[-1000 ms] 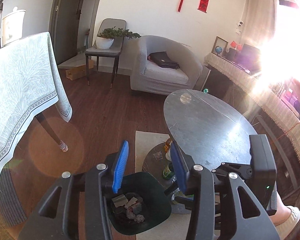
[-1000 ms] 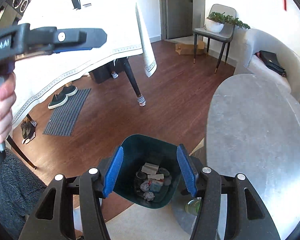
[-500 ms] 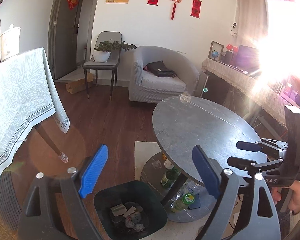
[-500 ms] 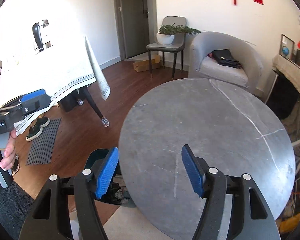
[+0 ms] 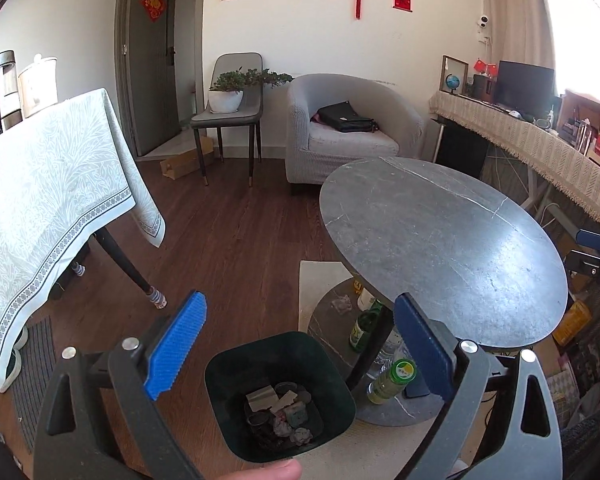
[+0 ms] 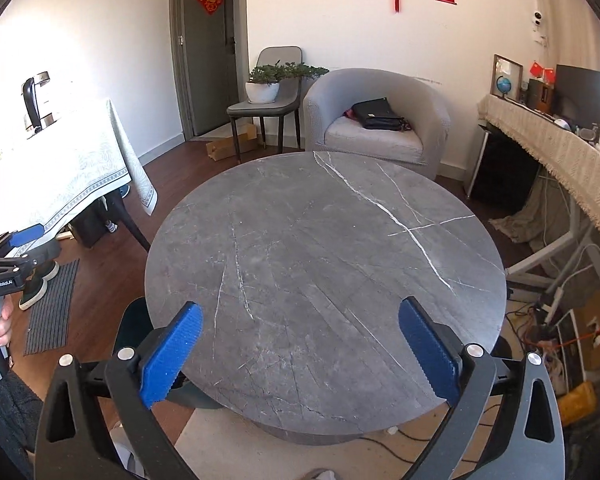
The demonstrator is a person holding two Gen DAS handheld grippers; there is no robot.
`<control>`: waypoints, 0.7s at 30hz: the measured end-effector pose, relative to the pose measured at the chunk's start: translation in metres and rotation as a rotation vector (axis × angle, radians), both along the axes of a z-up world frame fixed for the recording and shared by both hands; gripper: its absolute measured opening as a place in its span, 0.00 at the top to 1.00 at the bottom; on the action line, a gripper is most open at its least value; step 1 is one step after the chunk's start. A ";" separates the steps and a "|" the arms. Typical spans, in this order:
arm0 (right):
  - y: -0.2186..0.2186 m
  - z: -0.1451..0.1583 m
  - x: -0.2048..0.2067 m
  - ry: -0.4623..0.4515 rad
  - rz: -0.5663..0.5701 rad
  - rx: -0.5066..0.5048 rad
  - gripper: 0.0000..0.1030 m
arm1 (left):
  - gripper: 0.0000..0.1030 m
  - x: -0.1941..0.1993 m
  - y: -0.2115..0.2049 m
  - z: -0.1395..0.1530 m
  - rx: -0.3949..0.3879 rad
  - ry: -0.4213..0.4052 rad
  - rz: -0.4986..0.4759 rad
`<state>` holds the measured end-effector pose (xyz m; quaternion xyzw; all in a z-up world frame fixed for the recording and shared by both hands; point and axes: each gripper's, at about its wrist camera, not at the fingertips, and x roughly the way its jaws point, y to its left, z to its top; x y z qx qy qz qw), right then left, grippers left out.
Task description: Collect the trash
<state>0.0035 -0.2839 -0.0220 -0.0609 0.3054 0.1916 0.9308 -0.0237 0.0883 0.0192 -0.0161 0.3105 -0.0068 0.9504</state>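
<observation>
Dark green trash bin [image 5: 280, 396] low in the centre of the left wrist view, on the floor beside the round table, holding a small heap of scraps and wrappers [image 5: 282, 410] at the bottom. Only a dark sliver of it showing at the lower left of the right wrist view, under the tabletop's edge.

Left gripper [image 5: 298, 346] spread wide over the bin, nothing between the blue pads; narrower a second ago, jaws just been opening. Right gripper [image 6: 300, 350] likewise gaping and empty, jaws just been opening too, and now looking across the grey marble tabletop [image 6: 324, 264] instead of down into the bin. Tabletop bare: nothing left there to pick up, so likely a drop finished and the job near done.

Count: one bin, two grippers. On the table's lower shelf, two green bottles [image 5: 365, 325] plain, perhaps more, hard to tell. One crumpled scrap [image 5: 342, 303] beside them, maybe the next target.
</observation>
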 end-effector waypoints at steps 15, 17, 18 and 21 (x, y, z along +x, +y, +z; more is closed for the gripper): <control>0.017 0.009 -0.014 0.000 0.099 0.036 0.03 | 0.05 -0.008 -0.005 -0.010 0.005 0.012 0.045; 0.018 0.009 -0.014 -0.001 0.102 0.030 0.03 | 0.05 -0.008 -0.005 -0.011 0.001 0.014 0.048; 0.019 0.009 -0.014 -0.001 0.104 0.026 0.03 | 0.05 -0.008 -0.006 -0.012 -0.002 0.013 0.047; 0.020 0.008 -0.014 -0.001 0.105 0.022 0.03 | 0.05 -0.009 -0.007 -0.012 0.003 0.011 0.045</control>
